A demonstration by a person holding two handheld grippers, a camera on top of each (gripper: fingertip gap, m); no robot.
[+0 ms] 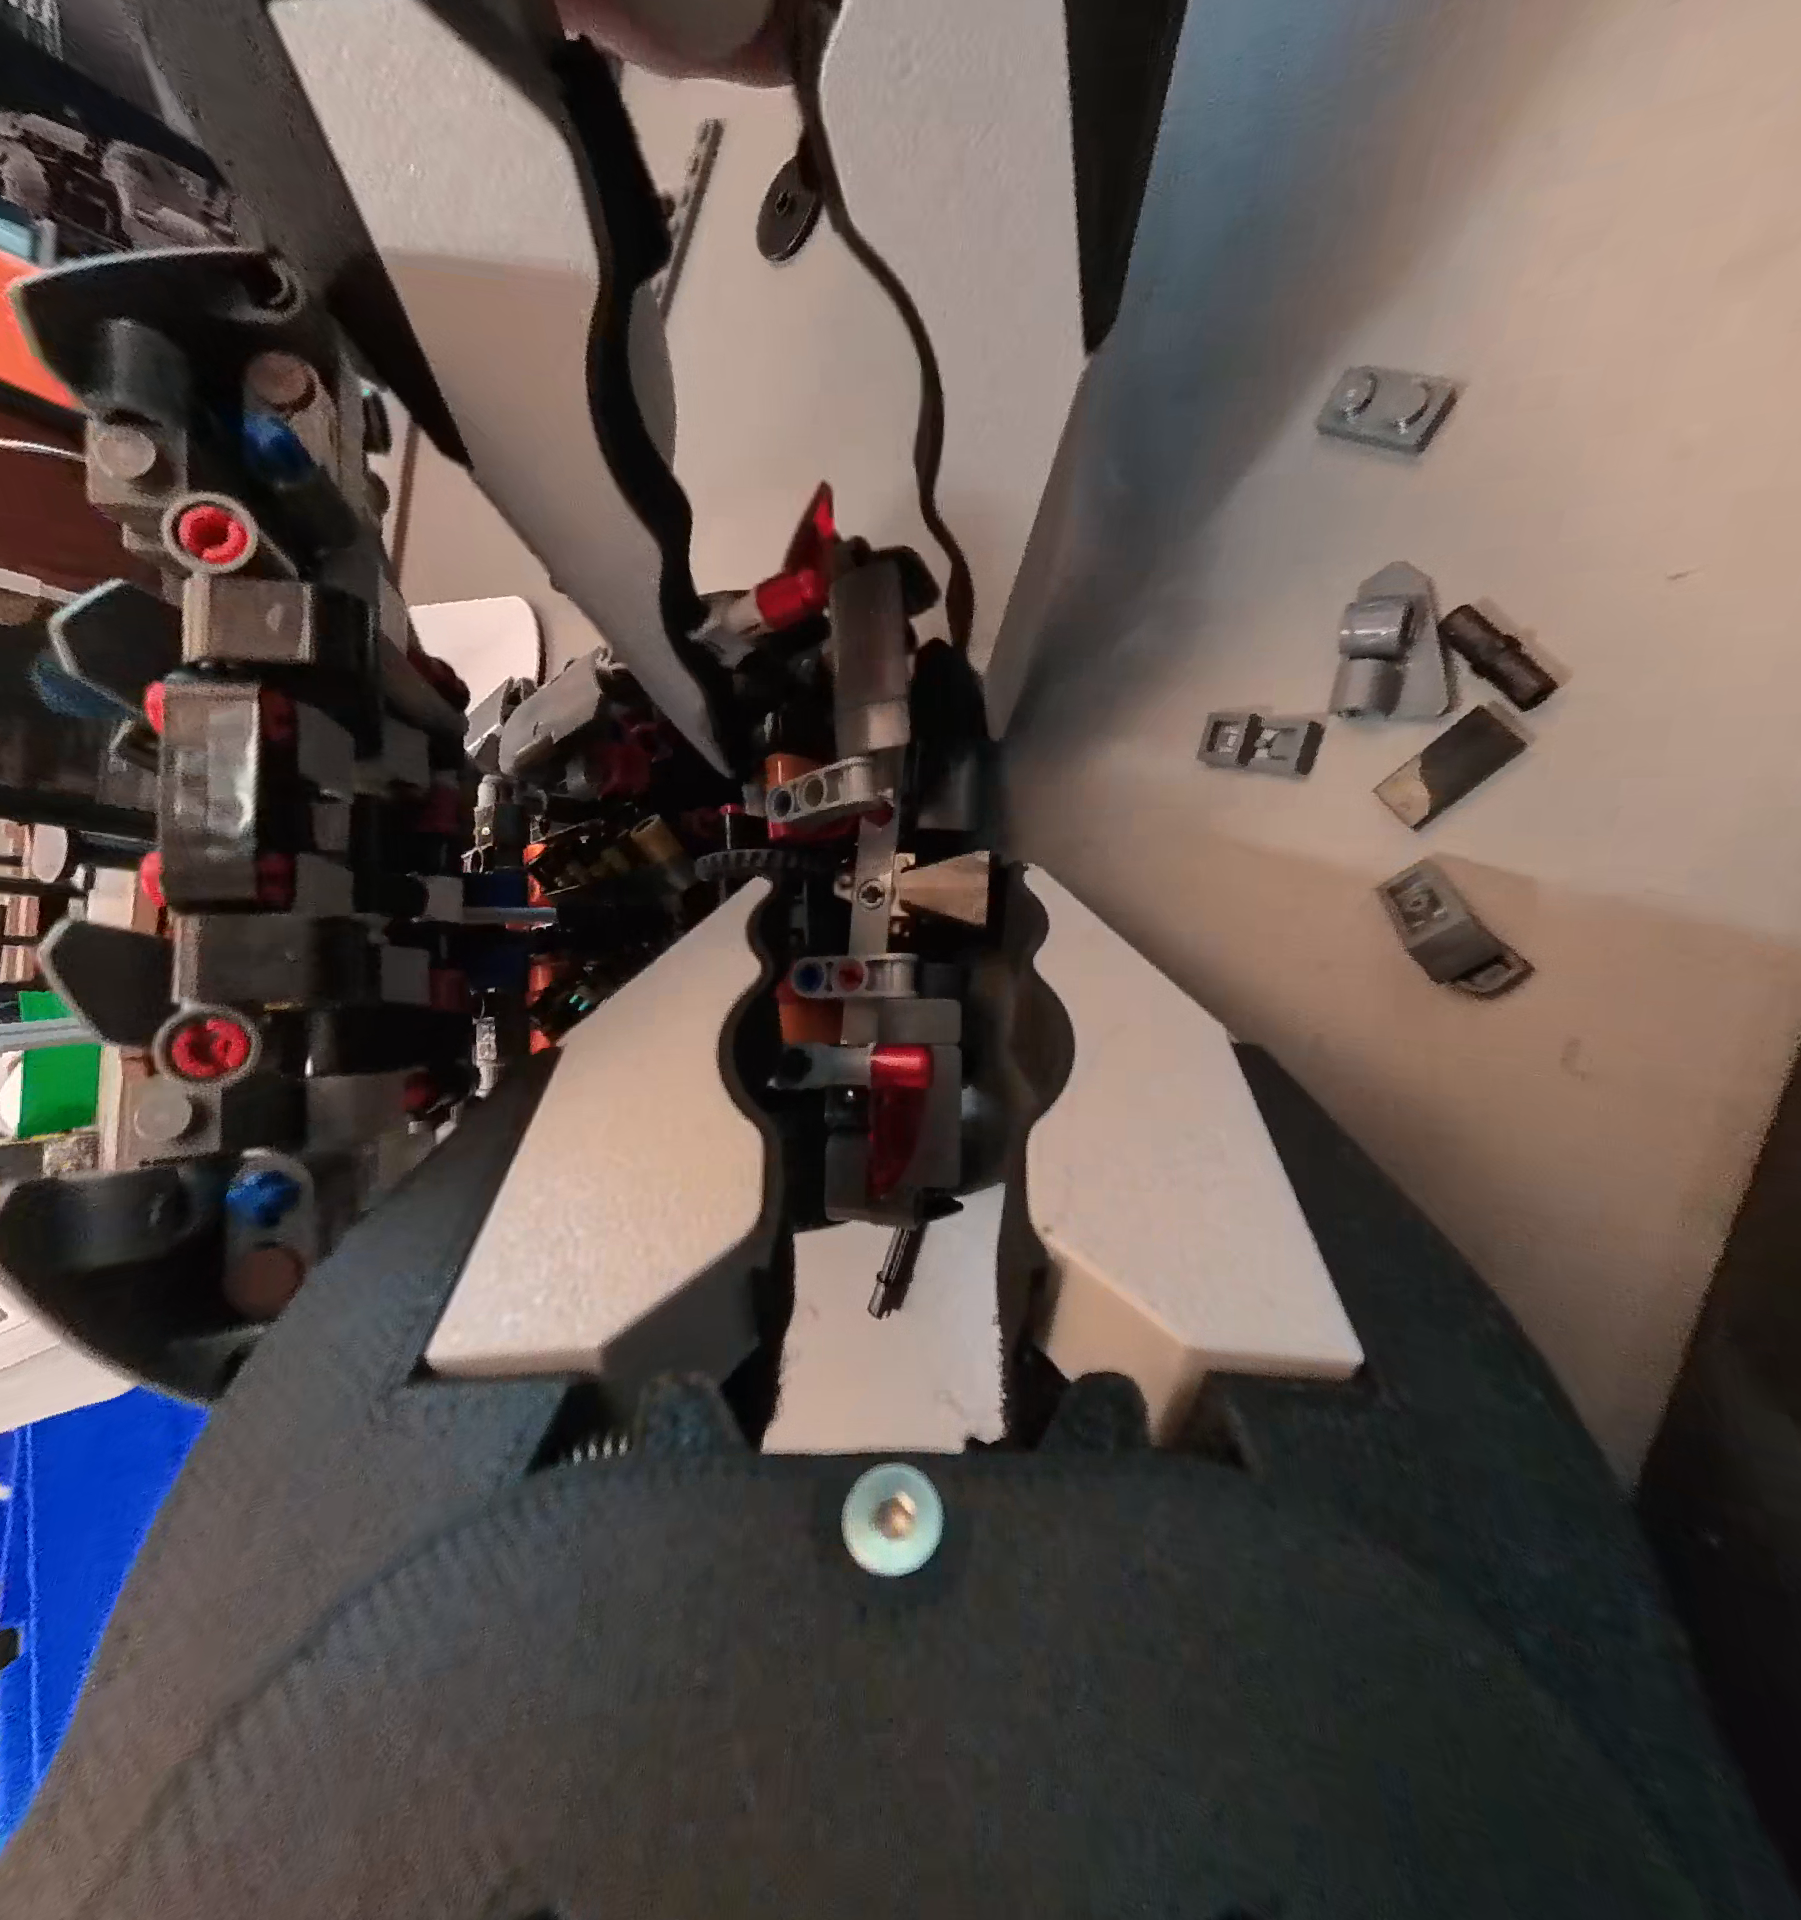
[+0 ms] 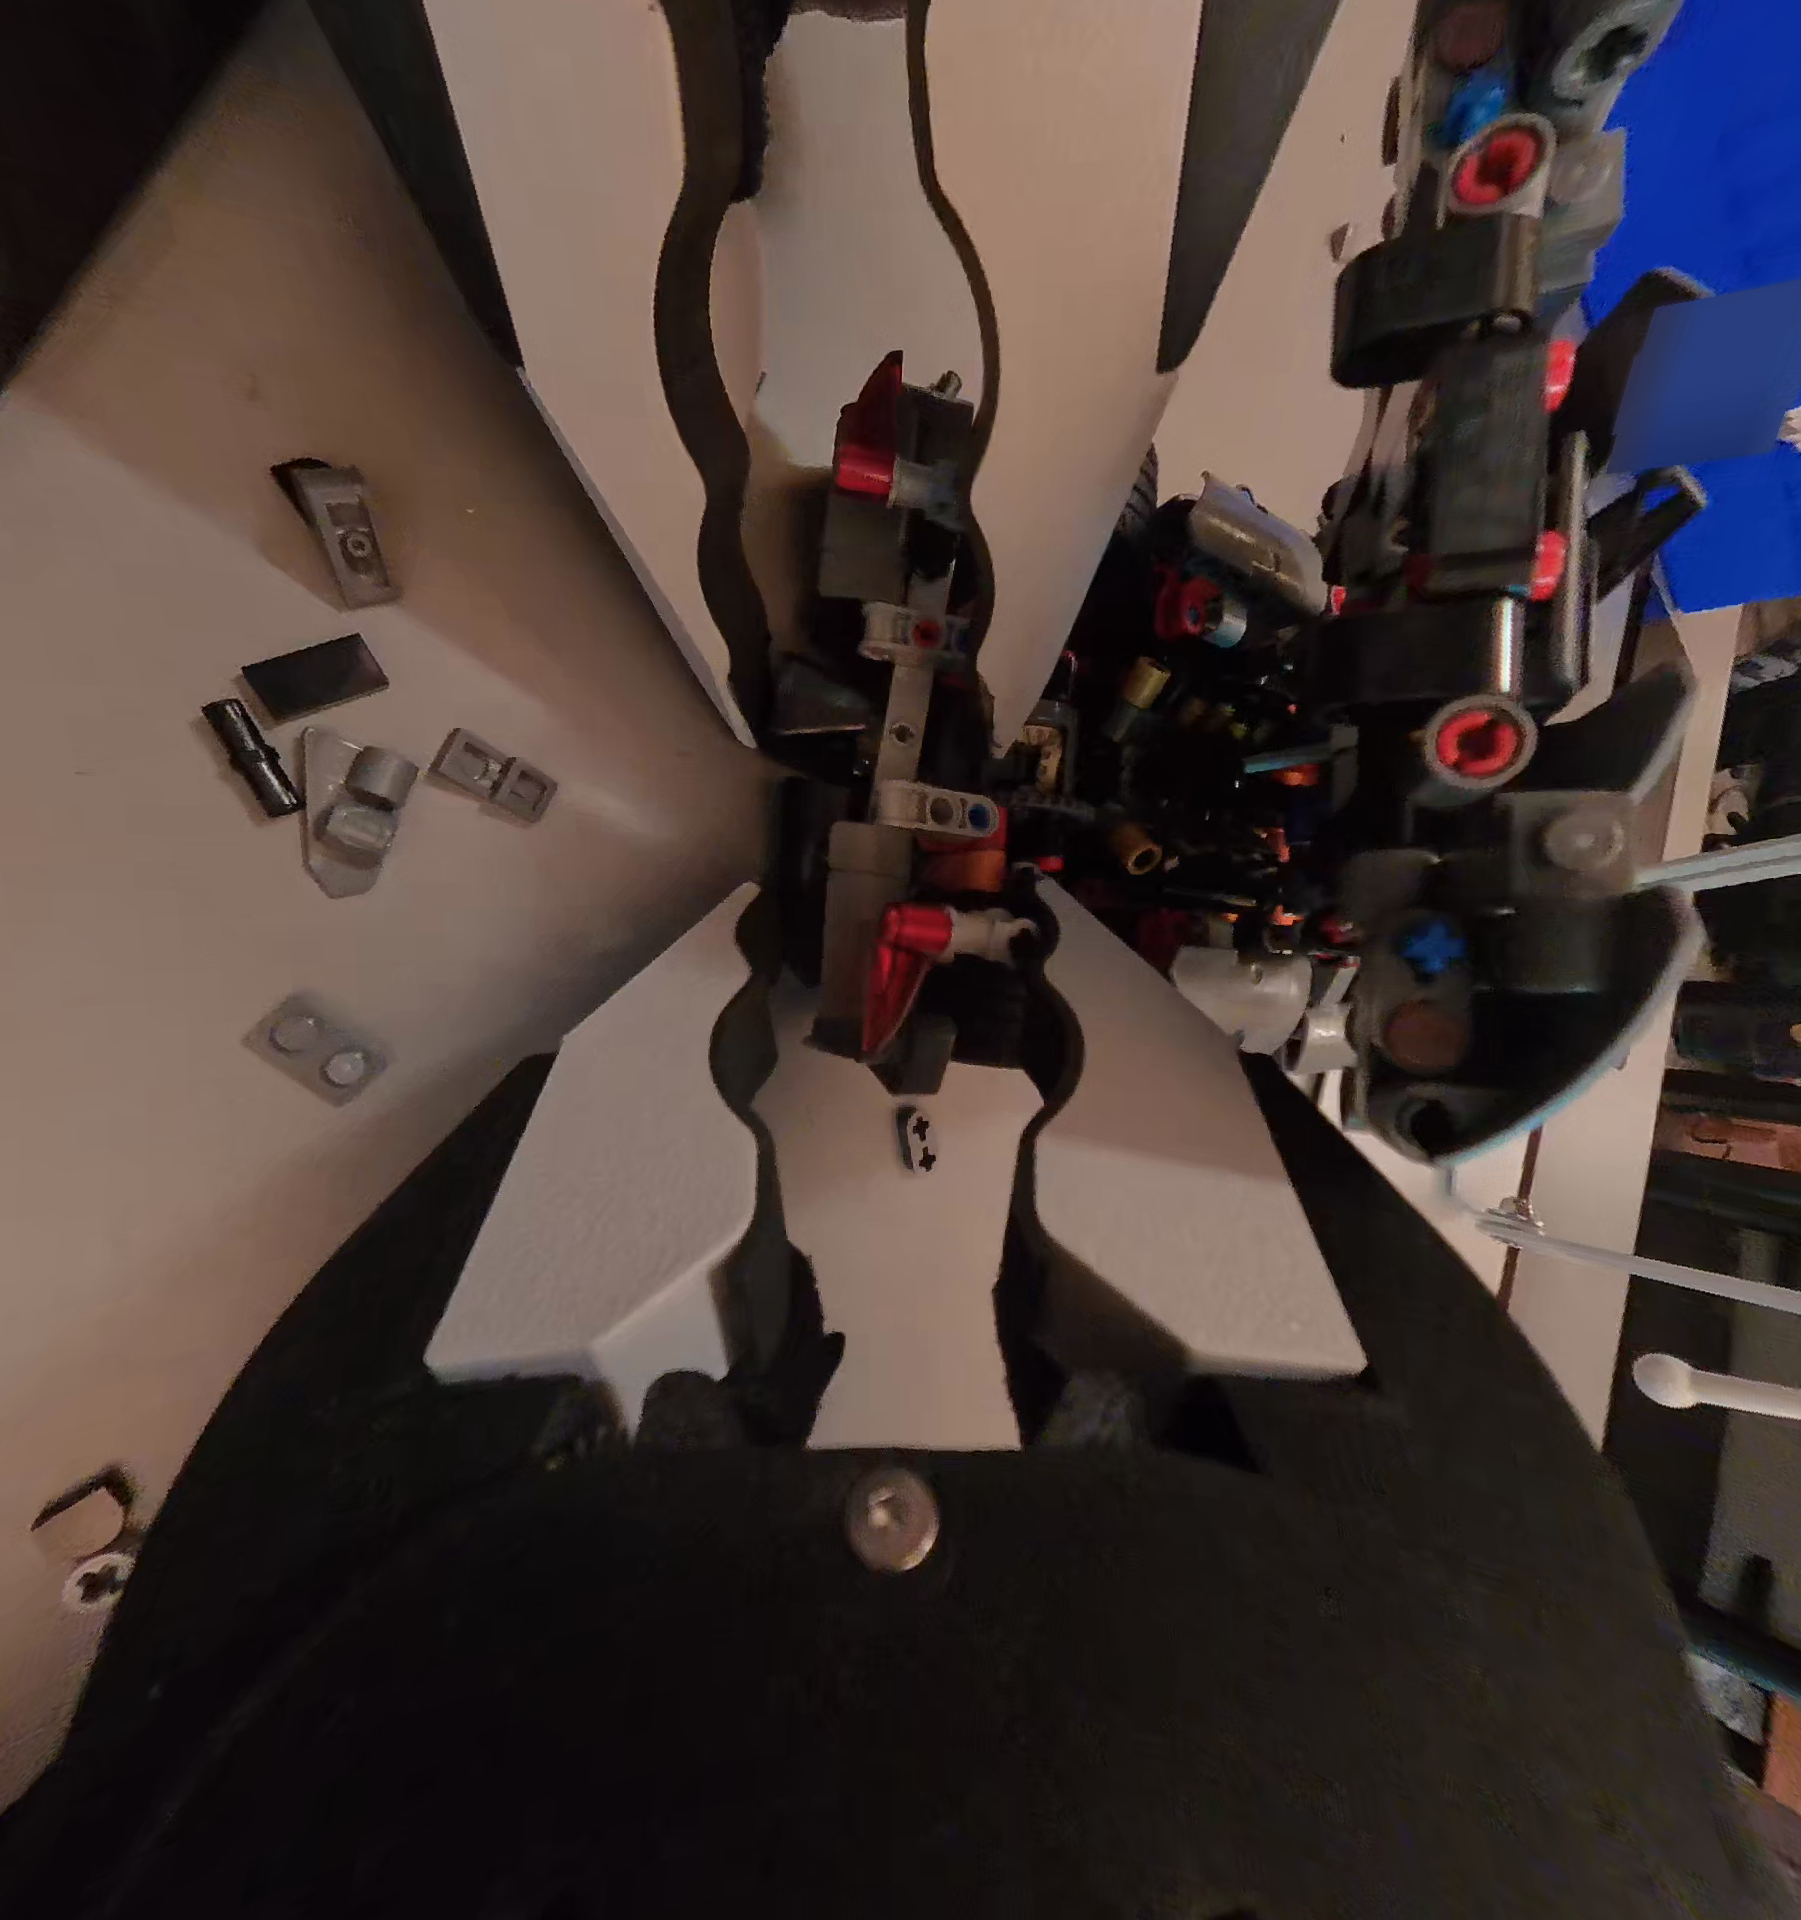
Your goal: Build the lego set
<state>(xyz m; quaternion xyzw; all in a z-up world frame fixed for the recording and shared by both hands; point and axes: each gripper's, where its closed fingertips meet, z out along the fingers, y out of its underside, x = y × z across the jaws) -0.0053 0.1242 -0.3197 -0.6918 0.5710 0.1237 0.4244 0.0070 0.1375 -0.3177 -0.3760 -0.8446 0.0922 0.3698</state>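
Note:
A large black and grey lego vehicle model (image 1: 252, 790) with red pins stands on the white table (image 1: 1654, 312). Its narrow end, with red fin parts (image 1: 896, 1112), lies between both grippers, which face each other. My left gripper (image 1: 891, 894) is closed on this end from below in the left wrist view, and my right gripper (image 1: 854, 727) comes in from the top. In the right wrist view my right gripper (image 2: 901, 899) clamps the same end (image 2: 906, 727) of the model (image 2: 1478, 644), with the left gripper (image 2: 880, 732) opposite.
Loose parts lie on the table beside the grippers: a grey two-stud plate (image 1: 1386, 407) (image 2: 319, 1049), a grey wedge piece (image 1: 1389, 649) (image 2: 350, 805), a black pin (image 1: 1498, 649) (image 2: 250, 755), a black tile (image 1: 1452, 766) (image 2: 316, 675). A small black connector (image 2: 920, 1140) lies between my right fingers. A blue bin (image 1: 75, 1558) stands beyond the model. Left and right tips are no more than a few centimetres apart.

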